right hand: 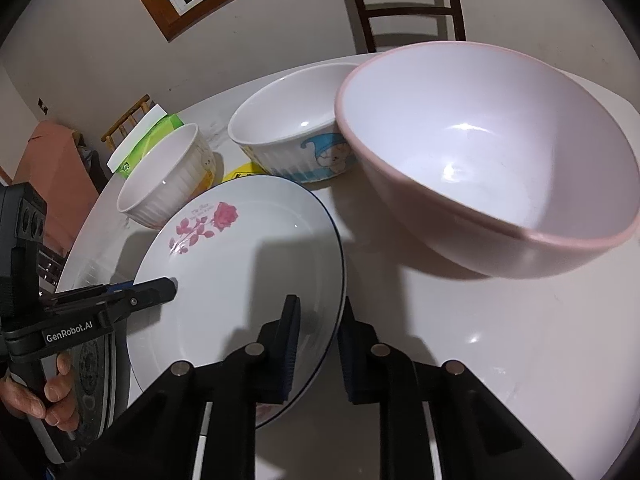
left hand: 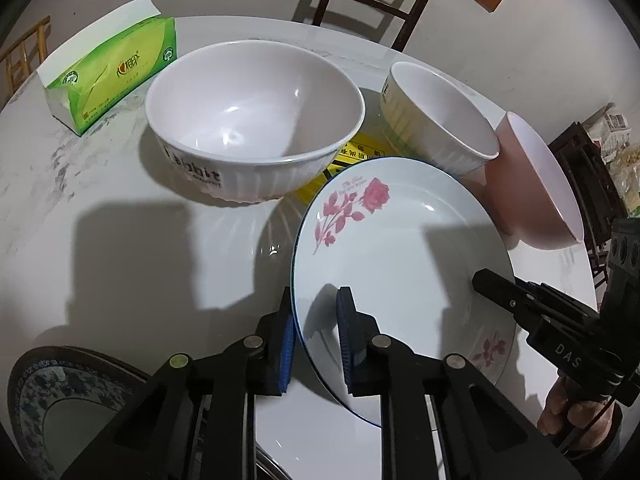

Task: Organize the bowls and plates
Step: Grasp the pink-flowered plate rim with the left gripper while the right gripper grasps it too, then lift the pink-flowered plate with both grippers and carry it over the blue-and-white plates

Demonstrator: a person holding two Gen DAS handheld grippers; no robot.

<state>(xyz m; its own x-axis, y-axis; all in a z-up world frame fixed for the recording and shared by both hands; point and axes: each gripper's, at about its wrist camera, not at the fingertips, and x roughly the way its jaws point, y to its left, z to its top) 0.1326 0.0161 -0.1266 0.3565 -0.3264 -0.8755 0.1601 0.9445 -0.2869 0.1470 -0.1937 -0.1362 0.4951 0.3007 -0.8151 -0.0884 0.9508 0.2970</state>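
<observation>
Two tools pinch the same rose-printed plate [left hand: 400, 264] at opposite edges: the left tool [left hand: 316, 340] has its blue pads either side of the near-left rim, and the right tool [right hand: 318, 344] straddles the rim on the other side, one finger over the face, one beneath. A two-sided hold suits a wide, shallow dish that a single edge grip would probably let droop. The plate lies at the near part of the white counter [left hand: 120, 208], its far edge just beside the ribbed bowls; whether it is clear of the surface cannot be told. It is round, so it has no long axis; its face points up, seemingly tilted a little, and the rose stem runs from the far rim toward the left tool. Beyond it stand a large white bowl [left hand: 256, 120], a smaller ribbed bowl [left hand: 440, 116] and a pink bowl [right hand: 488, 152], all mouth-up, likely awaiting nesting. A dark patterned plate [left hand: 52, 392] at the near-left edge looks the probable stacking spot.
</observation>
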